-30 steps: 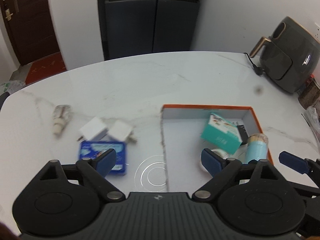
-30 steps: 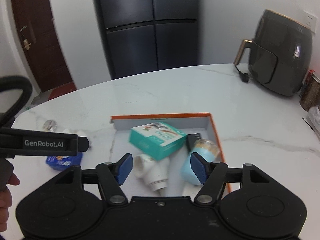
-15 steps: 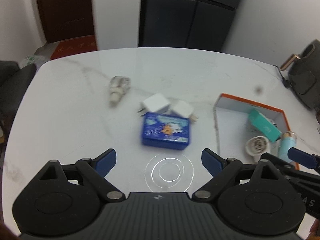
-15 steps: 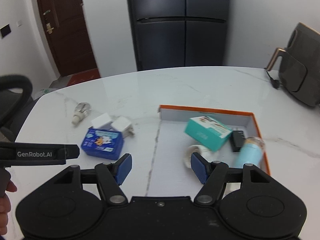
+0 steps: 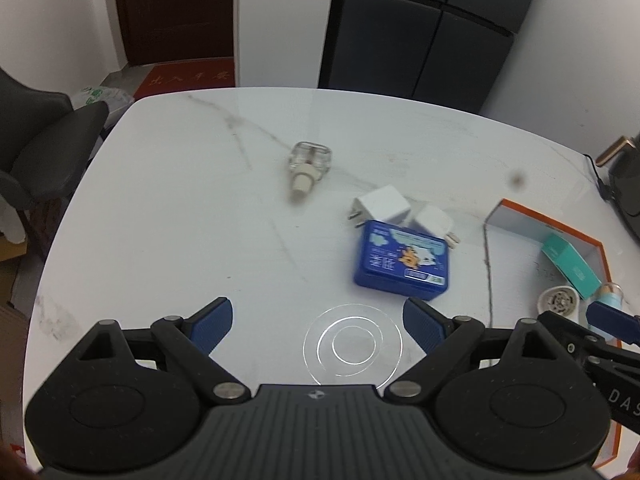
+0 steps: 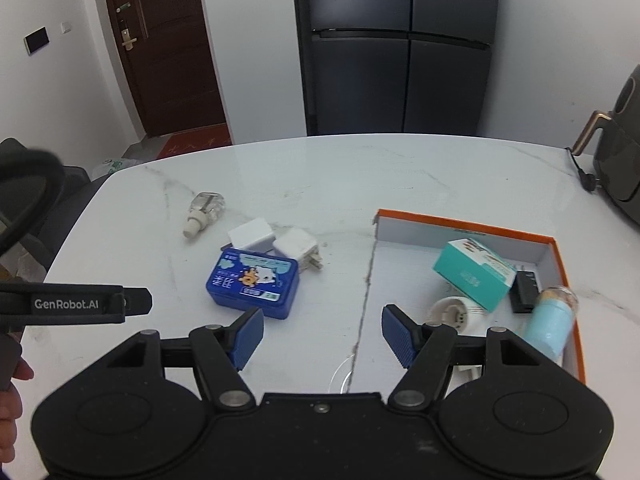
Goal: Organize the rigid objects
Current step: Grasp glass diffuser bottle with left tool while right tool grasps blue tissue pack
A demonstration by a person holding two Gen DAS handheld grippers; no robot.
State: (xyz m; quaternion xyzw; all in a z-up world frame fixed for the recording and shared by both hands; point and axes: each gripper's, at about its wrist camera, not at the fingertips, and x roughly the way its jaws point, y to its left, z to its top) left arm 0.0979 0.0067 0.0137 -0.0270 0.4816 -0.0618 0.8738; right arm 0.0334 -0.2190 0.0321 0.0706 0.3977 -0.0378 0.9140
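Observation:
A blue tin (image 5: 402, 263) (image 6: 253, 283) lies on the white marble table, with two white chargers (image 5: 383, 204) (image 6: 252, 236) touching its far side and a small clear bottle (image 5: 309, 162) (image 6: 204, 210) lying further left. The orange-rimmed box (image 5: 552, 222) (image 6: 460, 226) holds a teal carton (image 6: 474, 274), a white socket (image 6: 450, 312), a black part (image 6: 525, 292) and a light blue tube (image 6: 550, 326). My left gripper (image 5: 318, 320) is open and empty above the table, near the tin. My right gripper (image 6: 322, 334) is open and empty, between tin and box.
A dark air fryer (image 6: 618, 152) with its cord stands at the table's right edge. A black chair (image 5: 44, 152) is off the left edge. A dark fridge (image 6: 400, 48) and a brown door (image 6: 160, 40) are behind the table.
Both grippers have swung left, away from the box. The tin, chargers and bottle have come toward the middle of both views. Both stay open and empty.

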